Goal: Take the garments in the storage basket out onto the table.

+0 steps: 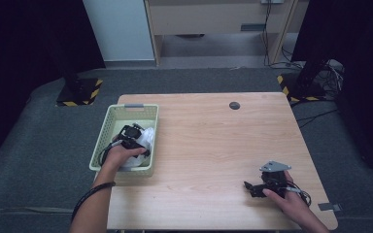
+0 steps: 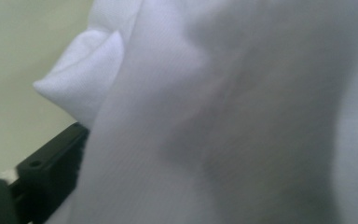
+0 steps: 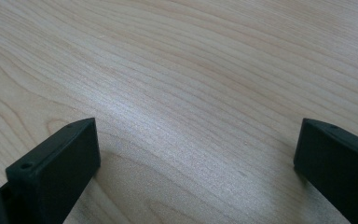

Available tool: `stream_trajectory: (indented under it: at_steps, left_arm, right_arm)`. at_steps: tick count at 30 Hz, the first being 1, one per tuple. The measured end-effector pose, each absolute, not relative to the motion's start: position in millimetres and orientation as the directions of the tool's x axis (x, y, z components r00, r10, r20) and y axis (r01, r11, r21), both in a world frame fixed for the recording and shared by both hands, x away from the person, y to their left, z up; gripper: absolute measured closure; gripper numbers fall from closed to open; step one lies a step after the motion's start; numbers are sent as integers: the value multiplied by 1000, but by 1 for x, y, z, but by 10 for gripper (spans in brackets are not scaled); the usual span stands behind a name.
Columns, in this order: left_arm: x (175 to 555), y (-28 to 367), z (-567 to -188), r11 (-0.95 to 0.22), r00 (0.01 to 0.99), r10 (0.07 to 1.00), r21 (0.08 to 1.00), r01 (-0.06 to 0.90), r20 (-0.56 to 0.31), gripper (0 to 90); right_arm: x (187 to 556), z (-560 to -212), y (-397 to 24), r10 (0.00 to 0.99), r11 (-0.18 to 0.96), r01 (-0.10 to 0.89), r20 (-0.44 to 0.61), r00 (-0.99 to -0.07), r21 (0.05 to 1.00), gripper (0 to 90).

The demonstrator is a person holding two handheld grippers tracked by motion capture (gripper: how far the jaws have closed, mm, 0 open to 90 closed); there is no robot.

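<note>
A white cloth is seen bunched inside the pale green basket, toward the end of the basket nearest the person, and it is taken as the thing in hand. In the left gripper view the fabric is pressed close against the camera, with a folded corner jutting out against the basket's pale green wall. It is judged to be light, soft and limp, with a fine weave that should not slip much between the jaws; it would sag and unfold when lifted, so a thick fold or a bunched ridge is judged a better place to be gripped than a single loose edge. Nothing about it looks fragile. The left gripper is held down in the basket, on the cloth; one black jaw is seen at the lower left of its own view with fabric draped over it, the other jaw is covered, and so it cannot be told how far apart the jaws stand or whether the cloth is pinched. The right gripper is rested on the wooden table, well apart from the basket and toward the opposite near corner; its jaws are spread wide with nothing between them but bare wood grain. A small dark round disc lies on the table beyond the basket's far end, off toward the middle. No brand, label or writing can be read on the cloth, the basket or the grippers.
</note>
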State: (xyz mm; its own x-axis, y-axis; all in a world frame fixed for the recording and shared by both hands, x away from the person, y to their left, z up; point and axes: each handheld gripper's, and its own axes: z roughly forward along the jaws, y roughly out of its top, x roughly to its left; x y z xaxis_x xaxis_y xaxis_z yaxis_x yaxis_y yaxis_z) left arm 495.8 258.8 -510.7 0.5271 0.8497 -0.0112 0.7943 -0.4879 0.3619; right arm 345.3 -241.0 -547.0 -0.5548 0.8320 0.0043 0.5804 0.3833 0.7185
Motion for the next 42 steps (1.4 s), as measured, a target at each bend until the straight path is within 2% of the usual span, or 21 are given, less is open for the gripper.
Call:
stream_trajectory:
  at_steps: [2, 8, 12, 22, 42]
  left_arm:
    - [495, 258, -507, -491, 532, 847, 368, 790, -14, 127]
    - [489, 260, -500, -498, 545, 838, 383, 778, -18, 498]
    - [485, 260, -495, -503, 545, 839, 402, 765, 13, 614]
    - [480, 259, -460, -502, 530, 844, 476, 723, 85, 669]
    - [460, 251, -422, -537, 539, 824, 545, 644, 176, 673]
  right_arm:
    - [345, -547, -241, 832, 383, 580, 4, -555, 718, 6]
    - [345, -547, -241, 831, 384, 580, 4, -556, 718, 6]
    - [345, -547, -241, 831, 384, 580, 4, -556, 718, 6]
    - [344, -547, -241, 830, 385, 580, 6, -558, 718, 6]
    - [344, -547, -241, 830, 386, 579, 4, -558, 718, 6]
